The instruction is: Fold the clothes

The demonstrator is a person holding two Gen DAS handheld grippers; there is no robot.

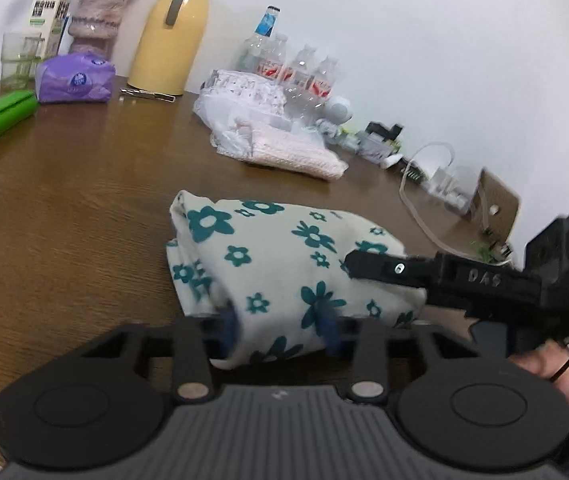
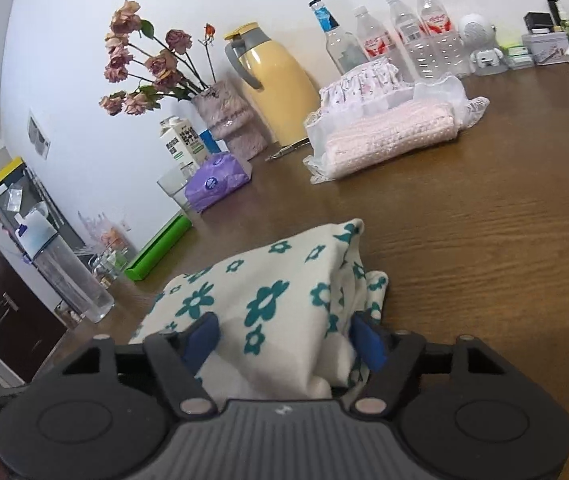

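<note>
- Cloth: the floral garment (image 1: 284, 264) lay on the wooden table (image 1: 64, 208), near the person's edge, already gathered into a compact bundle of several layers.
- Handling, as a judgement: the fabric looked light, soft and limp, not slippery and not fragile. It would sag wherever unsupported, and layers could slide apart if only the top layer was pinched.
- Left gripper (image 1: 280, 330): jaws stood apart, one blue pad on each side of the bundle's near edge. Contact with the cloth could not be confirmed; no pinch was evident.
- Right gripper (image 2: 288, 340): jaws likewise spread wide, with the cloth mounded between the blue pads (image 2: 368, 340). The bundle filled the gap, but a firm clamp was not shown.
- Recommended hold: grip through all layers at a folded edge or corner, with one gripper toward each end, so the bundle keeps its shape.
- Surroundings: a pink folded garment in clear wrapping (image 2: 388, 136) lay farther back, well apart from the work.
- Along the wall stood a yellow thermos (image 2: 280, 88), water bottles (image 2: 424, 40), a vase of dried roses (image 2: 228, 120), a milk carton (image 2: 182, 140), a purple tissue pack (image 2: 216, 180) and a green box (image 2: 160, 248).
- A white cable (image 1: 424, 208) ran over the table on the right-hand side in the left view.
- Obstruction: bare wood surrounded the bundle; nothing blocked either gripper.
</note>
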